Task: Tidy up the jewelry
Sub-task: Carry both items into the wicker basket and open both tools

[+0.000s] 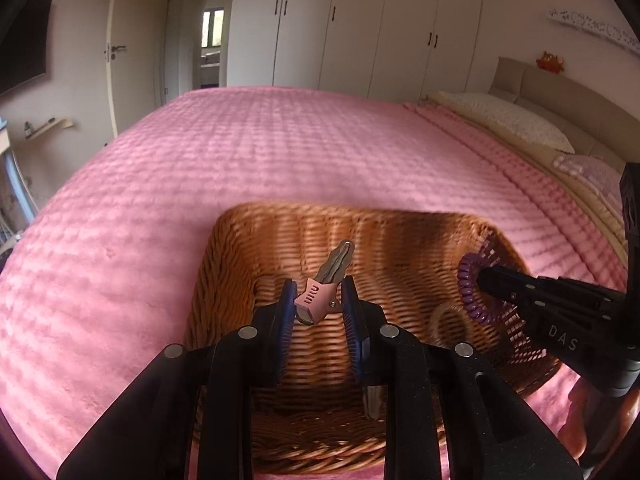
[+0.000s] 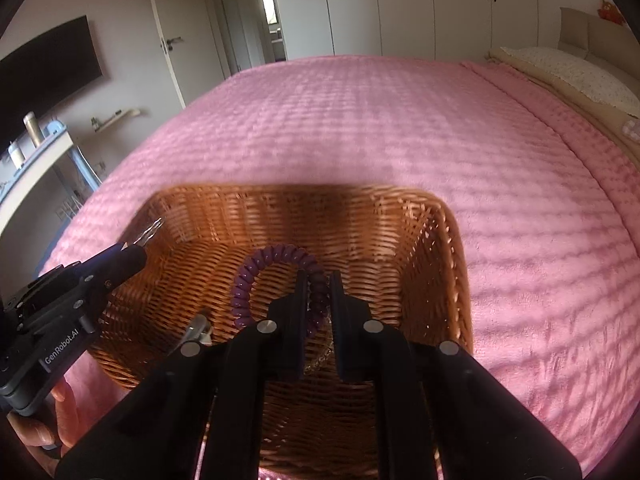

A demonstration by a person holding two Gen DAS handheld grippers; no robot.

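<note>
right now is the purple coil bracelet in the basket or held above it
Held above: the right tongs grip the purple coil bracelet over the basket.

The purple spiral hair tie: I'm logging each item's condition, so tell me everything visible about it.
The purple spiral hair tie is a glossy, plastic-looking coil forming a closed ring, apparently intact and not stretched. The right gripper is shut on its right side, so the ring hangs upright, facing the camera, over the inside of the wicker basket. In the left wrist view it sits near the basket's right wall. Only the gripper's fingers visibly touch it; contact with the wall cannot be judged.
</note>
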